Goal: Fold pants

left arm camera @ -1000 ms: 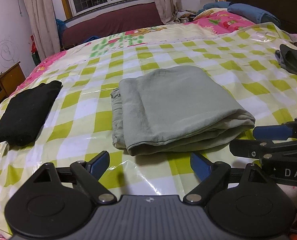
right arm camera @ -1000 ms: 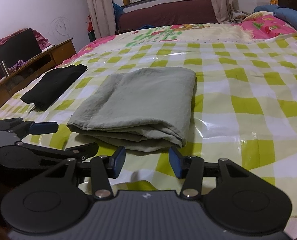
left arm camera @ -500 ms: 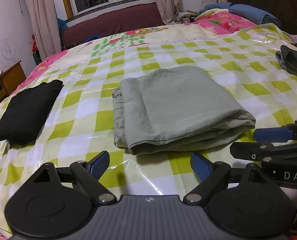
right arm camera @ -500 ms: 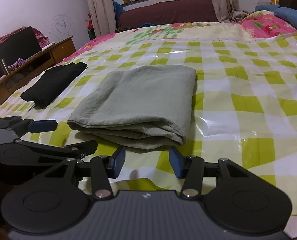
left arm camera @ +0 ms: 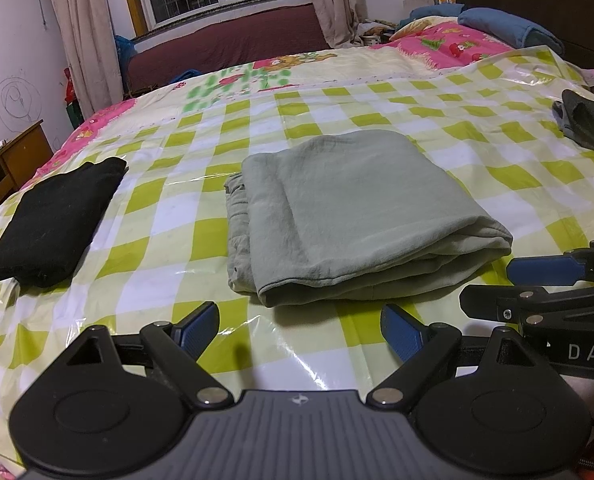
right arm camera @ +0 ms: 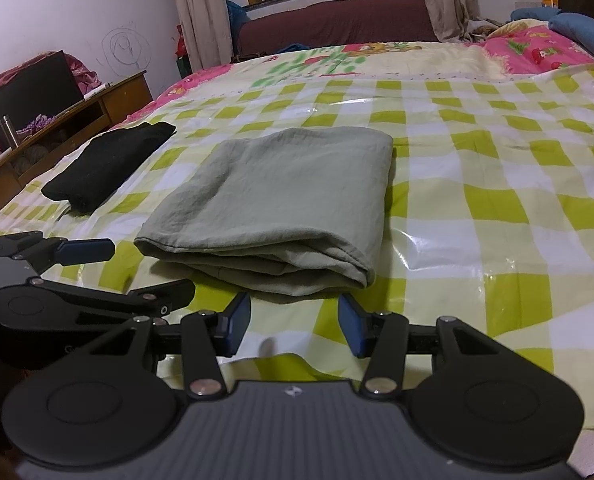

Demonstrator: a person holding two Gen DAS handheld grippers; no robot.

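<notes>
The green pants (left arm camera: 353,216) lie folded into a compact stack at mid-bed on the checked plastic cover (left arm camera: 497,152), layered edge toward the cameras. The left gripper (left arm camera: 299,330) and the right gripper (right arm camera: 295,322) hover just short of that edge, jaws apart, gripping nothing. Judgement: folding looks complete, hence the hands-off stance. A folded black garment (left arm camera: 53,220) sits well apart, presumably stacked aside.

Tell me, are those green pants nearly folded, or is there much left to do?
They look done: the green pants lie as a neat layered bundle on the checked sheet, beside a folded black garment. Nothing is in hand: the left gripper and right gripper are both open and empty, short of the bundle. At most some tidying remains.
</notes>
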